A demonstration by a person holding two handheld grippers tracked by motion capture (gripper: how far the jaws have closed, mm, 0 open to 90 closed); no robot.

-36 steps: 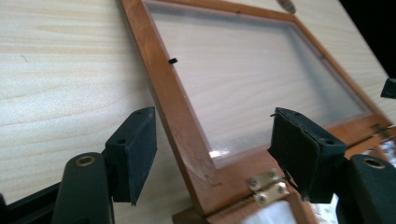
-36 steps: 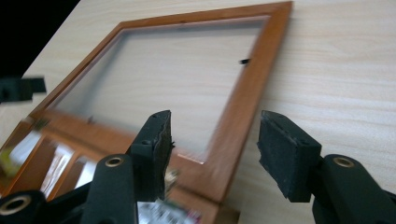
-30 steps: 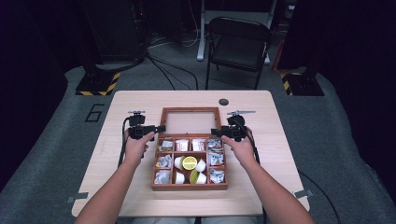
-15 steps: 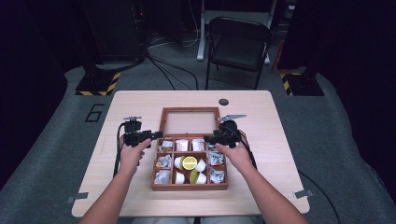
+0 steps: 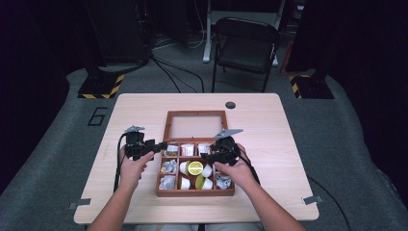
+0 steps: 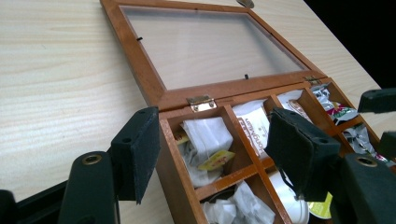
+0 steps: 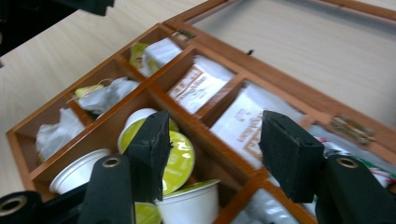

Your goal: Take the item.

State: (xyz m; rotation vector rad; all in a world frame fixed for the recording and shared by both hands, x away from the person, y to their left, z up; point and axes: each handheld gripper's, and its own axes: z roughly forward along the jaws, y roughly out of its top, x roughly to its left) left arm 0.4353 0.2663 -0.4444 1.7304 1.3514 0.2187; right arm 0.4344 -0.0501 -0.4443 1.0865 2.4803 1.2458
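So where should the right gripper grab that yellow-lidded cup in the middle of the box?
Probably from above, jaws across the rim of the yellow-lidded cup. It lies tilted among the white cups, and the wooden dividers block any sideways approach.

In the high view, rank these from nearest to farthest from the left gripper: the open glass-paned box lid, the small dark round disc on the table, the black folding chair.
1. The glass-paned wooden lid, lying open just right of and beyond the left gripper.
2. The small dark round disc, farther right on the table's far part.
3. The black folding chair, on the floor past the table.
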